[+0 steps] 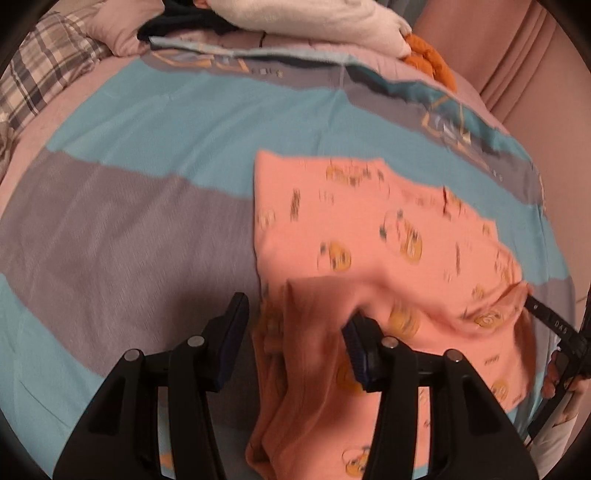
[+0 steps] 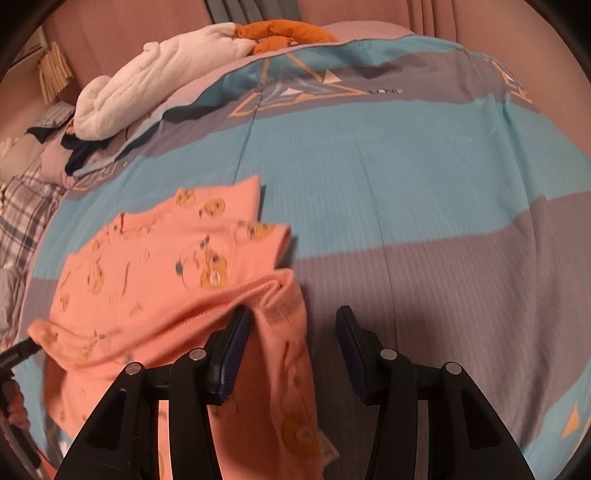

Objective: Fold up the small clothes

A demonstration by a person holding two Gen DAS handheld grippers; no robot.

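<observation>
Claws: two, left claw (image 1: 295, 343) and right claw (image 2: 293, 345), both spread. One pink garment (image 1: 369, 240) draped between their fingers on the bed (image 1: 129, 221). One white bundle (image 2: 147, 85) at far edge.

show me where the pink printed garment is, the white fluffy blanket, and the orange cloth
pink printed garment (image 1: 369, 229), left wrist view, flat printed middle.
white fluffy blanket (image 2: 147, 85), right wrist view, middle of the roll.
orange cloth (image 2: 284, 33), right wrist view, bunched centre.

Salmon-pink garment (image 1: 373, 236) with yellow cartoon prints, teal-and-grey banded bedspread (image 1: 155, 177), plaid pillow (image 1: 40, 74)
</observation>
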